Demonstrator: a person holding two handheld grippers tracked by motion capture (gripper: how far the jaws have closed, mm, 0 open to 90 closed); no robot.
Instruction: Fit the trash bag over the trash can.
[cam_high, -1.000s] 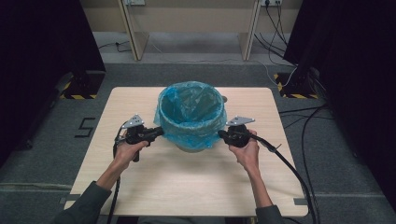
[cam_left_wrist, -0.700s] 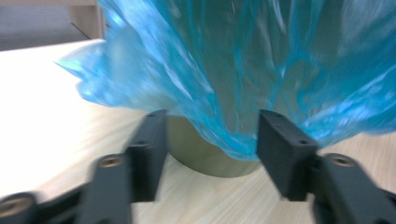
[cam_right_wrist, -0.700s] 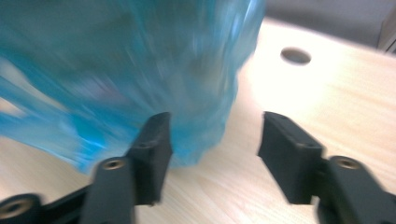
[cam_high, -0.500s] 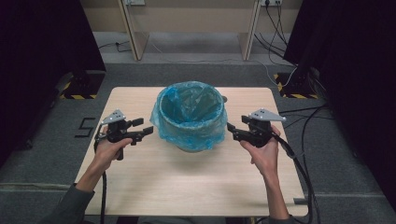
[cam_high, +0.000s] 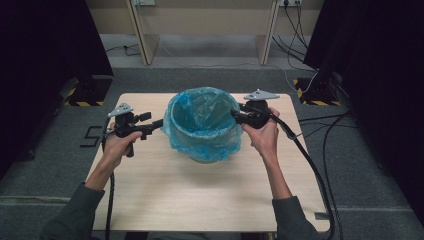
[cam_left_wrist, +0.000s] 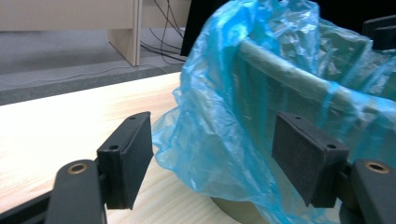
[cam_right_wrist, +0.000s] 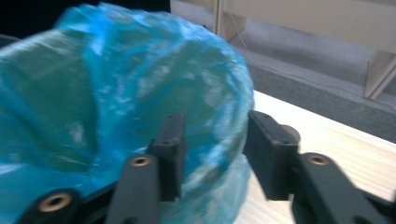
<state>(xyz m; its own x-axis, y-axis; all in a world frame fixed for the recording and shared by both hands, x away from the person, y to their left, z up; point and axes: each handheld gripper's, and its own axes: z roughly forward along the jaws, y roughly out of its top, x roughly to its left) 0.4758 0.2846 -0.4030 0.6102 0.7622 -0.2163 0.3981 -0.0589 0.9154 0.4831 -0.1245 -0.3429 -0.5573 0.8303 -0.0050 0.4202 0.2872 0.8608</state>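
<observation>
A bin (cam_high: 207, 150) lined with a blue bag (cam_high: 202, 122) is seen at the middle of the table (cam_high: 200, 195). The left gripper (cam_high: 156, 123) is held at the bag's nine o'clock, its jaws set wide with loose film and the rim between them but nothing pressed. The right gripper (cam_high: 235, 115) is held at two o'clock; its jaws have just been closing and stand half open around a fold of bag (cam_right_wrist: 212, 121), with no firm pinch visible in the blurred frame. The step in hand is judged to be fitting the liner over the rim. It is best done if film alone is caught just below the rim, opposite sides are gripped evenly, and the plastic is drawn outward and down gently, so that tearing or tipping the bin is avoided.
</observation>
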